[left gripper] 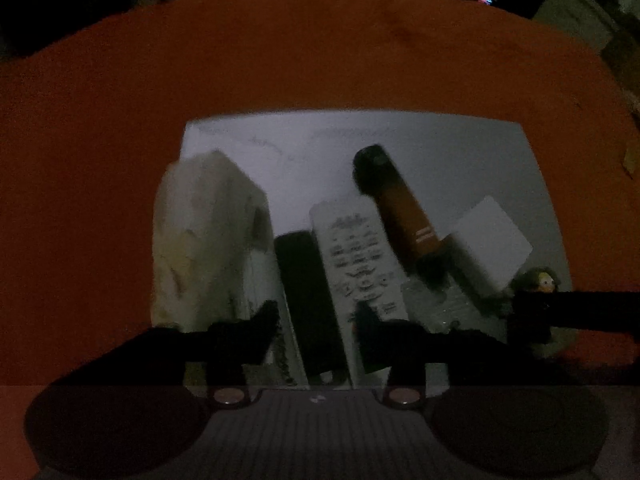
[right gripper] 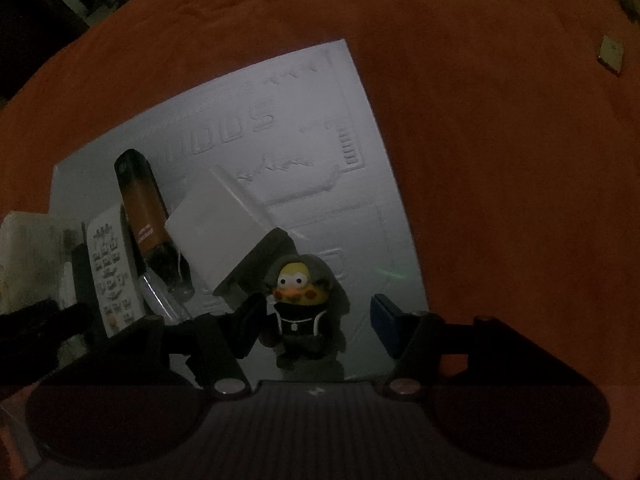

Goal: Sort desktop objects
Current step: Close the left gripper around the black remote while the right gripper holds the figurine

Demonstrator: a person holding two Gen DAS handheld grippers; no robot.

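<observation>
A white tray lies on an orange cloth. On it lie a cream tissue pack, a black remote, a white remote, an orange and black tube, a white box and a small duck figure. My left gripper is open, its fingers on either side of the black remote. My right gripper is open around the standing duck figure, left finger close to it, right finger apart. The tray, tube, white remote and box also show there.
The orange cloth covers the table around the tray. A small pale tag lies on the cloth at the far right. The right gripper's arm reaches in from the right in the left wrist view. The room beyond is dark.
</observation>
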